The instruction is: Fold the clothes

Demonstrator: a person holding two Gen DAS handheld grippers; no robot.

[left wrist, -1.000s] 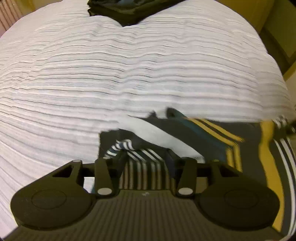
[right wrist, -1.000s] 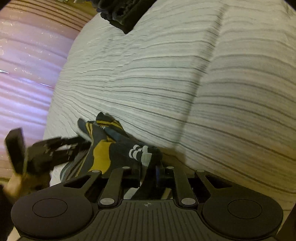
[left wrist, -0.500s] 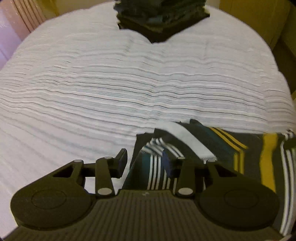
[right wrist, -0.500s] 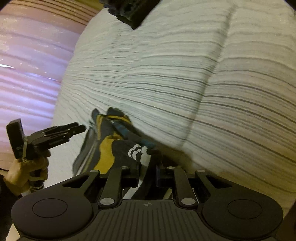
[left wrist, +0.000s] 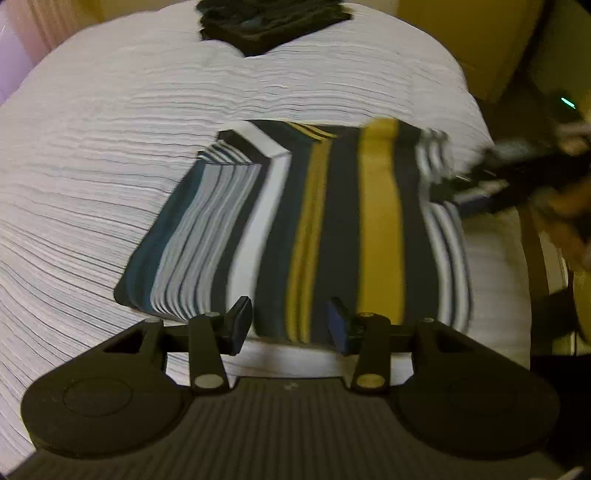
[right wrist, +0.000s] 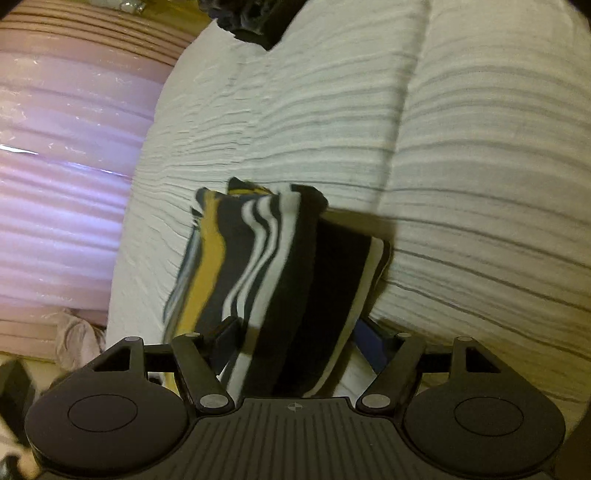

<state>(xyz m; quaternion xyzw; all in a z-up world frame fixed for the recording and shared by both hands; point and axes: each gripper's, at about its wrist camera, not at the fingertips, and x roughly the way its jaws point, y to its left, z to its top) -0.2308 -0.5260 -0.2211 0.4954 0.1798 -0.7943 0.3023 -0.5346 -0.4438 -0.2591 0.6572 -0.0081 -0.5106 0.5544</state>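
Left wrist: left claw (left wrist: pixel 290 325) open at bottom center, empty; striped garment (left wrist: pixel 332 229) folded flat on bed (left wrist: pixel 92 166), mid-frame. Right claw (right wrist: pixel 295 339) open, straddling its near edge. Dark folded stack (left wrist: pixel 269 22) top center. Fold looks nearly complete; stacking likely remains.

Striped garment (left wrist: pixel 332 229) ahead of left gripper (left wrist: pixel 290 326): soft matt knit cloth. Bed cover (left wrist: pixel 110 166) under it: white crinkled, ridged fabric, matt. Both gripper bodies: matt black plastic, ribbed top, small metal pivot pins. Curtain (right wrist: pixel 66 147) left of right gripper (right wrist: pixel 295 332): glossy sheen.
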